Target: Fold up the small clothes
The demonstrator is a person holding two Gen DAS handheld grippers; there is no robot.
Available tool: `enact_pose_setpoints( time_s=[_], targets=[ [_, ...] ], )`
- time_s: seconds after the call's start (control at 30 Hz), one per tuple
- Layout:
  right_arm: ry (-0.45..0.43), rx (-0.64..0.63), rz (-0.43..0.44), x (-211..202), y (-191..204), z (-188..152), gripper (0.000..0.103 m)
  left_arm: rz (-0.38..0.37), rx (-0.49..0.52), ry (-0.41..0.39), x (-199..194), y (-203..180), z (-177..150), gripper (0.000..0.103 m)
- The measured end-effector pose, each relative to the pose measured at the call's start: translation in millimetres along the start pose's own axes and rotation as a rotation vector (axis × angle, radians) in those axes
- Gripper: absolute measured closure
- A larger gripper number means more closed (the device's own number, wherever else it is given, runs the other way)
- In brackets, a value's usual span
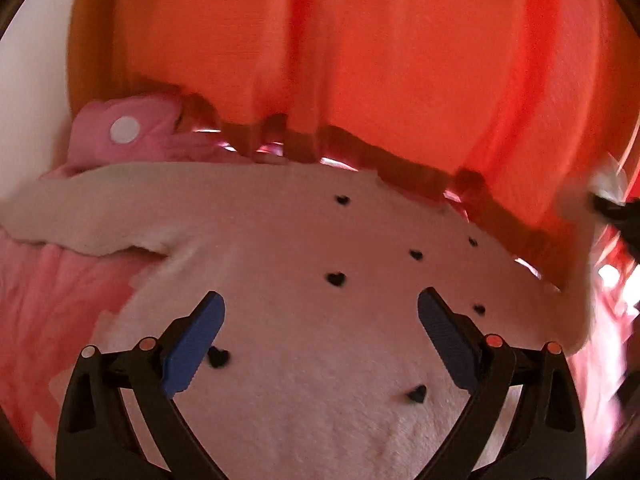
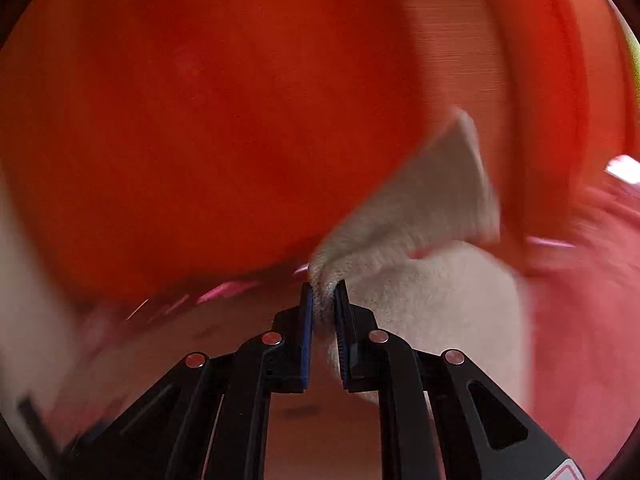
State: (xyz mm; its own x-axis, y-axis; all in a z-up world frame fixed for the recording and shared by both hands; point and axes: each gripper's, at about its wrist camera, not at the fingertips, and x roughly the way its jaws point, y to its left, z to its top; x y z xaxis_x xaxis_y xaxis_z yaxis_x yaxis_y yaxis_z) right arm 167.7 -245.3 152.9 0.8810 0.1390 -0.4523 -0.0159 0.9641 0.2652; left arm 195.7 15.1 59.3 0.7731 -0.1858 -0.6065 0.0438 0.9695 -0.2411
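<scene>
A small white fleece garment with black heart spots [image 1: 304,248] lies spread out flat, one sleeve reaching left. My left gripper [image 1: 320,308] is open and empty, hovering just above the garment's middle. My right gripper [image 2: 323,294] is shut on a fold of the white garment [image 2: 424,200] and holds it lifted; a flap sticks up to the right. The right gripper's tip with the cloth shows at the far right of the left wrist view [image 1: 612,208]. The right view is blurred by motion.
A pink patterned bedcover [image 1: 44,304] lies under the garment. A pink cloth with a white dot [image 1: 132,132] sits at the back left. An orange-red curtain [image 1: 360,60] hangs close behind, filling the background [image 2: 200,120].
</scene>
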Motion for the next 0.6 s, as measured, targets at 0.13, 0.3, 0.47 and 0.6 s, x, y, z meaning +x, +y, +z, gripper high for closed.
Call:
enact_pose_setpoints(
  time_s=[0.13,0.3,0.47,0.6],
  targets=[
    [0.247,-0.139,0.075,76,94,-69,0.085,0.016,-0.053,0.044,15,29,6,0.007],
    [0.239,-0.031,0.002,30,63,-86,0.067,-0.041,-0.192,0.13,43,63,13,0.007],
    [0.213,0.24,-0.178,-28,-40,-99,0.05,-0.158,-0.374,0.173,73,81,24,0.007],
    [0.218,0.496,-0.19,-37,-110,-105,0.049,-0.236,-0.458,0.204,102,67,40,0.006]
  ],
)
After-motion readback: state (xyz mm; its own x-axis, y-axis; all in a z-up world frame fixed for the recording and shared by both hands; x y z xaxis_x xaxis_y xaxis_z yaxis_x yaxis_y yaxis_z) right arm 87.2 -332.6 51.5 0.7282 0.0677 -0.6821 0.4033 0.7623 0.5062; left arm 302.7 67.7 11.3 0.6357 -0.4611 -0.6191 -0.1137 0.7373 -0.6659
